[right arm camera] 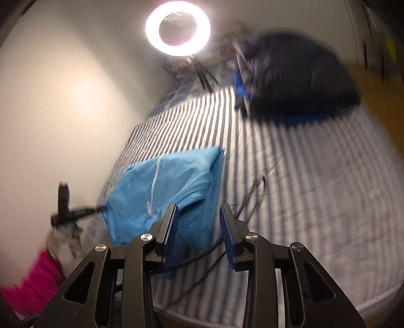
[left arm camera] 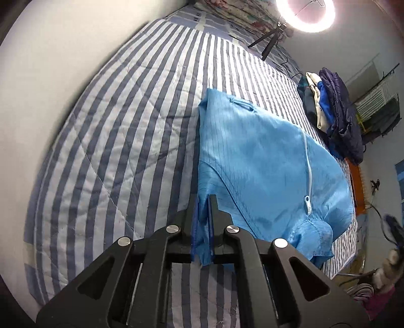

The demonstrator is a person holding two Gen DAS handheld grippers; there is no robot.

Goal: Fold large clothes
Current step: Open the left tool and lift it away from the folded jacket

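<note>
A light blue zip-up garment (left arm camera: 265,166) lies folded on the blue-and-white striped bed cover (left arm camera: 126,126). Its white zipper (left arm camera: 306,174) faces up. My left gripper (left arm camera: 202,201) is shut on the garment's near edge, with blue cloth pinched between the fingers. In the right wrist view the same garment (right arm camera: 174,186) lies left of centre on the bed cover (right arm camera: 315,189). My right gripper (right arm camera: 199,209) is open and empty, hovering over the garment's near right corner. The left gripper also shows there, small and dark (right arm camera: 101,209), at the garment's left corner.
A pile of dark navy and blue clothes (left arm camera: 335,118) sits at the bed's far right, also in the right wrist view (right arm camera: 295,73). A ring light (left arm camera: 305,12) on a tripod stands at the bed's head. A black cable (right arm camera: 250,196) runs across the cover. Pink cloth (right arm camera: 38,280) shows at left.
</note>
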